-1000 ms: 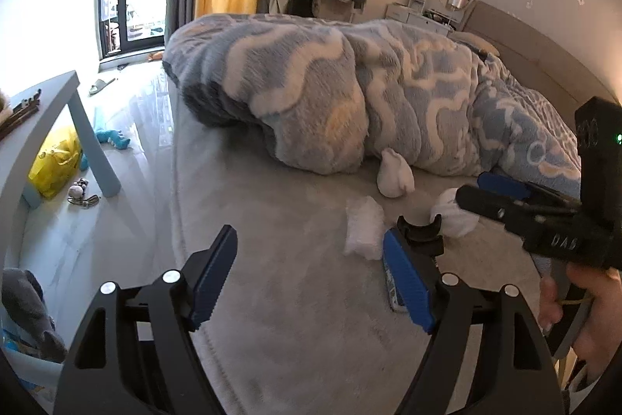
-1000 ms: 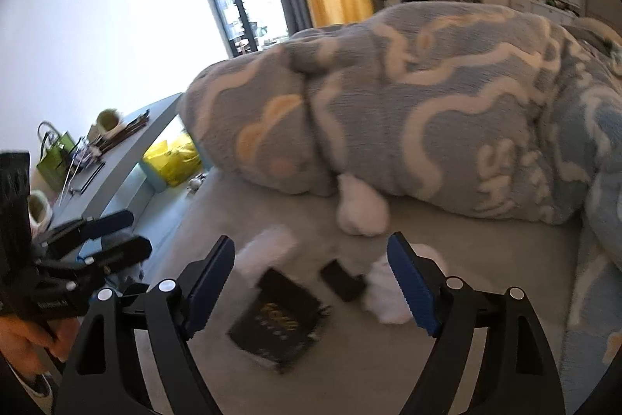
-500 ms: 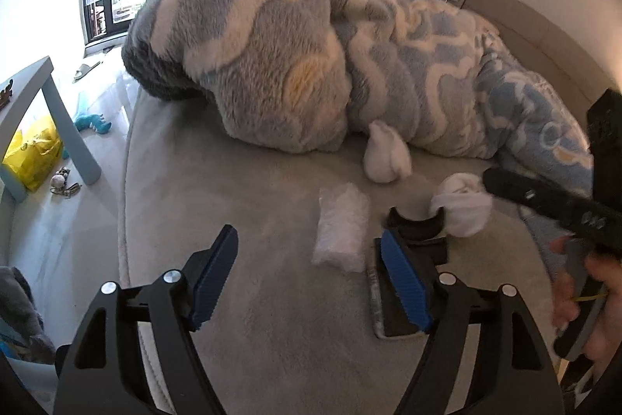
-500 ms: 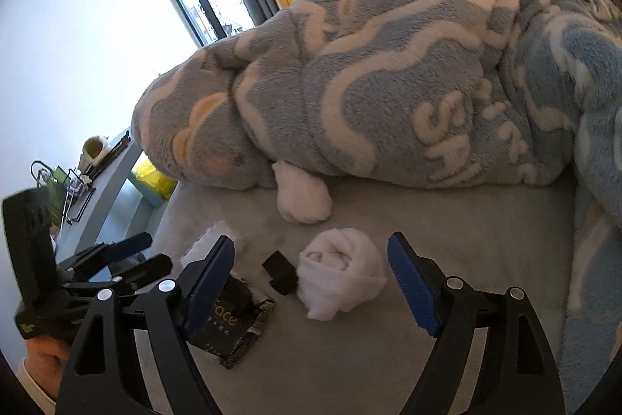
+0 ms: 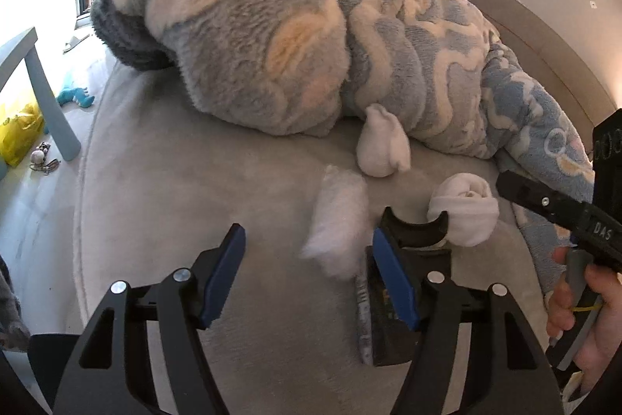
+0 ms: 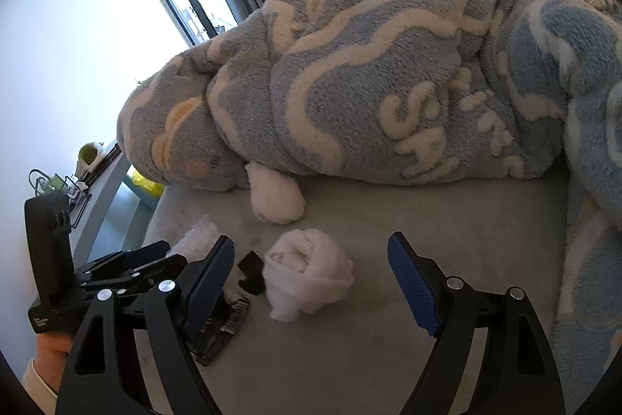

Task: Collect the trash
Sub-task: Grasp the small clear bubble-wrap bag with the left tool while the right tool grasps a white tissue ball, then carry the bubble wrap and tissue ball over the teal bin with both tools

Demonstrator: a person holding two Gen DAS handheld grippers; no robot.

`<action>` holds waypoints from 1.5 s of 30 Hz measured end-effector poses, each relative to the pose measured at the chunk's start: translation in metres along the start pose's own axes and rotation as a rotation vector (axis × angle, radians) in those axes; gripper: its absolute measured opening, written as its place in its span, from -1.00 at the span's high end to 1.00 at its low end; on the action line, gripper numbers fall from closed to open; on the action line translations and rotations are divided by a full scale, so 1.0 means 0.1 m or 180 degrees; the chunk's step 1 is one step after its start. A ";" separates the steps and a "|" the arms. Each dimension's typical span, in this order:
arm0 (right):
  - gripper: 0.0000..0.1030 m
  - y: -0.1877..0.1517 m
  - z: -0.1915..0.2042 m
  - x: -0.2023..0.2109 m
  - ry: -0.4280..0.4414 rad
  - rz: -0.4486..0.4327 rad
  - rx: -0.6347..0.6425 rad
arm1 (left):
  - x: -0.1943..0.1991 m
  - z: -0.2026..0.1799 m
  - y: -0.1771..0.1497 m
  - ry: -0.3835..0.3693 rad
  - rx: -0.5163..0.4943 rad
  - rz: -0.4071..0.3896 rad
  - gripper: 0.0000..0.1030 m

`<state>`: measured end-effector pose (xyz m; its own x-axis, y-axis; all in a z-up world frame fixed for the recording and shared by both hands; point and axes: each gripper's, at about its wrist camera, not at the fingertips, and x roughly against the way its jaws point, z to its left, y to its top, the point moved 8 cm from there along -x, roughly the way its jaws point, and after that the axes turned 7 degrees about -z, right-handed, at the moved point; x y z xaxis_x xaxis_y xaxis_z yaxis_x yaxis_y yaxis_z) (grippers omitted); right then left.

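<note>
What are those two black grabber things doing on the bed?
A person is picking up trash from the bed. The left gripper has been closing a little over the clear crinkly wrapper, beside a black packet, but holds nothing. The right gripper hangs open around the white rolled-up wad. Another white wad lies against the fluffy blue blanket.

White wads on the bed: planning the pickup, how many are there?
2. One white wad lies against the blanket's edge; the other sits nearer, between the right tool's open fingers. More may hide under the blanket.
</note>
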<state>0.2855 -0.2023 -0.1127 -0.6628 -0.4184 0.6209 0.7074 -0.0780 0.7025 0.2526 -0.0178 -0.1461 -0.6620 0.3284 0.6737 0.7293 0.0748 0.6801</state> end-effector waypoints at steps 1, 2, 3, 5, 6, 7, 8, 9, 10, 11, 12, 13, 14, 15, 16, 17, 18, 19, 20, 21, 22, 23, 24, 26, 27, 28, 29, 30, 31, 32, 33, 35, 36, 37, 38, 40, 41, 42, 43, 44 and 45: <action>-0.60 -0.01 -0.03 0.00 -0.0006 0.0007 -0.0020 | -0.02 -0.02 -0.01 -0.0002 -0.0006 0.0015 -0.35; -0.60 -0.01 -0.05 0.00 -0.0007 0.0015 -0.0037 | -0.04 -0.03 -0.02 -0.0002 -0.0001 0.0034 -0.33; -0.60 -0.02 -0.08 0.00 -0.0009 0.0019 -0.0051 | -0.06 -0.04 -0.03 -0.0005 0.0007 0.0042 -0.32; -0.60 -0.05 -0.12 0.01 -0.0007 0.0038 -0.0075 | -0.09 -0.05 -0.03 -0.0025 0.0048 0.0062 -0.24; -0.60 -0.06 -0.14 0.01 0.0004 0.0045 -0.0091 | -0.10 -0.05 -0.03 -0.0021 0.0069 0.0066 -0.20; -0.60 -0.07 -0.15 0.01 0.0023 0.0054 -0.0120 | -0.11 -0.04 -0.04 -0.0014 0.0085 0.0069 -0.17; -0.60 -0.07 -0.16 0.00 0.0047 0.0064 -0.0148 | -0.13 -0.03 -0.04 -0.0003 0.0111 0.0076 -0.15; -0.60 -0.08 -0.17 0.00 0.0087 0.0078 -0.0192 | -0.14 -0.02 -0.04 -0.0001 0.0137 0.0085 -0.15; -0.60 -0.08 -0.17 0.00 0.0111 0.0081 -0.0222 | -0.15 -0.01 -0.04 -0.0011 0.0170 0.0094 -0.15; -0.60 -0.09 -0.18 0.00 0.0128 0.0083 -0.0249 | -0.16 0.00 -0.04 -0.0033 0.0226 0.0101 -0.15; -0.60 -0.09 -0.19 0.00 0.0143 0.0090 -0.0272 | -0.16 0.01 -0.04 -0.0048 0.0262 0.0102 -0.15; -0.60 -0.10 -0.20 -0.01 0.0158 0.0104 -0.0290 | -0.17 0.02 -0.04 -0.0060 0.0296 0.0099 -0.15; -0.60 -0.11 -0.21 -0.01 0.0156 0.0112 -0.0296 | -0.17 0.02 -0.03 -0.0054 0.0303 0.0097 -0.12; -0.60 -0.13 -0.21 -0.02 0.0159 0.0124 -0.0296 | -0.17 0.03 -0.03 -0.0036 0.0293 0.0098 -0.10; -0.60 -0.14 -0.20 -0.04 0.0191 0.0140 -0.0313 | -0.18 0.03 -0.03 -0.0005 0.0261 0.0101 -0.06; -0.60 -0.15 -0.18 -0.06 0.0219 0.0151 -0.0328 | -0.19 0.03 -0.04 0.0012 0.0252 0.0105 -0.02; -0.60 -0.16 -0.16 -0.07 0.0259 0.0160 -0.0346 | -0.20 0.03 -0.03 0.0013 0.0262 0.0109 0.00; -0.60 -0.17 -0.14 -0.10 0.0270 0.0169 -0.0347 | -0.21 0.04 -0.03 0.0009 0.0283 0.0113 0.04; -0.60 -0.18 -0.13 -0.12 0.0281 0.0183 -0.0349 | -0.21 0.05 -0.04 0.0008 0.0287 0.0118 0.12; -0.60 -0.18 -0.12 -0.14 0.0294 0.0191 -0.0368 | -0.21 0.05 -0.04 0.0011 0.0283 0.0118 0.13; -0.60 -0.18 -0.11 -0.16 0.0300 0.0193 -0.0387 | -0.20 0.05 -0.04 0.0006 0.0269 0.0114 0.20; -0.59 -0.18 -0.11 -0.17 0.0319 0.0202 -0.0416 | -0.20 0.05 -0.03 0.0010 0.0244 0.0108 0.23; -0.58 -0.19 -0.11 -0.19 0.0343 0.0211 -0.0447 | -0.19 0.06 -0.03 0.0013 0.0234 0.0100 0.24; -0.39 -0.20 -0.10 -0.22 0.0377 0.0235 -0.0508 | -0.16 0.08 -0.02 0.0003 0.0248 0.0082 0.26; -0.33 -0.22 -0.11 -0.24 0.0390 0.0262 -0.0548 | -0.15 0.09 -0.02 0.0008 0.0246 0.0076 0.26; -0.31 -0.23 -0.12 -0.26 0.0393 0.0273 -0.0589 | -0.13 0.10 -0.02 0.0014 0.0241 0.0073 0.26; -0.28 -0.23 -0.13 -0.27 0.0406 0.0287 -0.0635 | -0.11 0.11 -0.02 0.0026 0.0225 0.0068 0.26; -0.25 -0.25 -0.14 -0.29 0.0440 0.0321 -0.0696 | -0.10 0.11 -0.02 0.0038 0.0212 0.0066 0.26; -0.24 -0.26 -0.15 -0.31 0.0447 0.0341 -0.0724 | -0.08 0.13 -0.02 0.0042 0.0212 0.0063 0.26; -0.19 -0.28 -0.16 -0.32 0.0440 0.0348 -0.0729 | -0.07 0.14 -0.02 0.0037 0.0223 0.0058 0.26; -0.12 -0.29 -0.15 -0.34 0.0436 0.0362 -0.0720 | -0.05 0.14 -0.02 0.0028 0.0235 0.0052 0.26; -0.02 -0.31 -0.12 -0.37 0.0435 0.0380 -0.0667 | -0.01 0.14 -0.01 0.0022 0.0243 0.0031 0.26; 0.05 -0.31 -0.10 -0.37 0.0421 0.0379 -0.0644 | 0.02 0.14 -0.01 0.0019 0.0232 0.0018 0.26; 0.07 -0.30 -0.09 -0.36 0.0404 0.0359 -0.0622 | 0.05 0.12 -0.01 0.0020 0.0207 -0.0001 0.26; 0.13 -0.29 -0.09 -0.35 0.0387 0.0336 -0.0610 | 0.09 0.12 0.00 0.0025 0.0188 -0.0016 0.26; 0.15 -0.25 -0.09 -0.31 0.0311 0.0274 -0.0550 | 0.15 0.11 0.00 0.0035 0.0157 -0.0047 0.26; 0.15 -0.21 -0.09 -0.27 0.0245 0.0237 -0.0490 | 0.18 0.11 0.00 0.0039 0.0150 -0.0057 0.26; 0.15 -0.18 -0.09 -0.24 0.0202 0.0198 -0.0442 | 0.21 0.12 0.00 0.0048 0.0142 -0.0064 0.26; 0.15 -0.16 -0.09 -0.22 0.0179 0.0166 -0.0420 | 0.24 0.13 -0.01 0.0061 0.0135 -0.0067 0.26; 0.15 -0.14 -0.08 -0.19 0.0150 0.0125 -0.0392 | 0.26 0.13 -0.01 0.0070 0.0131 -0.0069 0.26; 0.15 -0.11 -0.06 -0.15 0.0117 0.0071 -0.0351 | 0.28 0.14 -0.01 0.0083 0.0127 -0.0072 0.26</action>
<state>0.2894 -0.2010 -0.1319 -0.6385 -0.4541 0.6214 0.7460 -0.1665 0.6448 0.2357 0.0049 -0.1325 -0.6824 0.3015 0.6659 0.7200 0.1197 0.6836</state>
